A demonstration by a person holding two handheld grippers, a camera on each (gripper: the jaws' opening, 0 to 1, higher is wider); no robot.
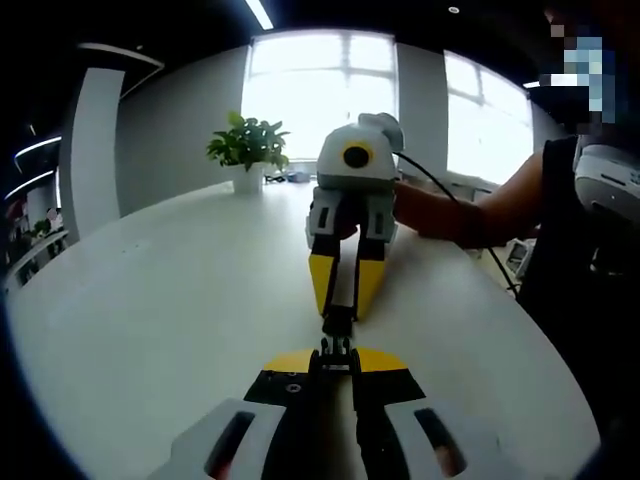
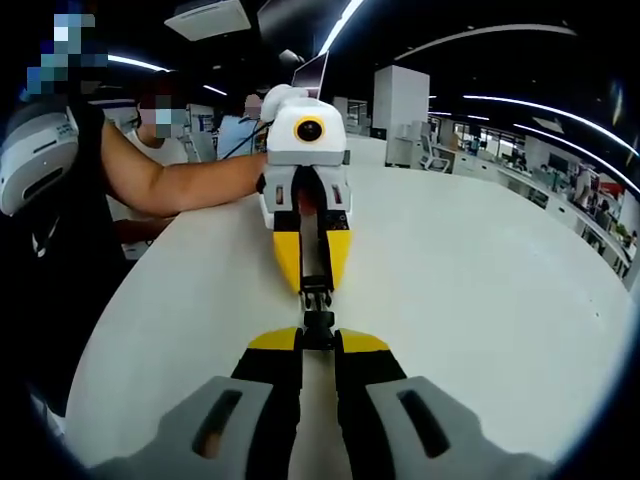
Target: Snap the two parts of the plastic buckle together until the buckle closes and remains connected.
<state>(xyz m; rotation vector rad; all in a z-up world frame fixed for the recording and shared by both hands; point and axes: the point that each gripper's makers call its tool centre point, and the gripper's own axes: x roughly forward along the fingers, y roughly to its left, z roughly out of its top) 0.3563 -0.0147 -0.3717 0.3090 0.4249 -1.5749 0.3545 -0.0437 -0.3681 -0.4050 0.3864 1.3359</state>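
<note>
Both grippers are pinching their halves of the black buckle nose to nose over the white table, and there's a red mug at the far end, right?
No red mug: the left gripper view shows a potted plant at the far end. Otherwise right: left gripper, right gripper, buckle, white table.

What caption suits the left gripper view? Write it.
Left gripper and right gripper press two black buckle halves together above a white table.
</note>
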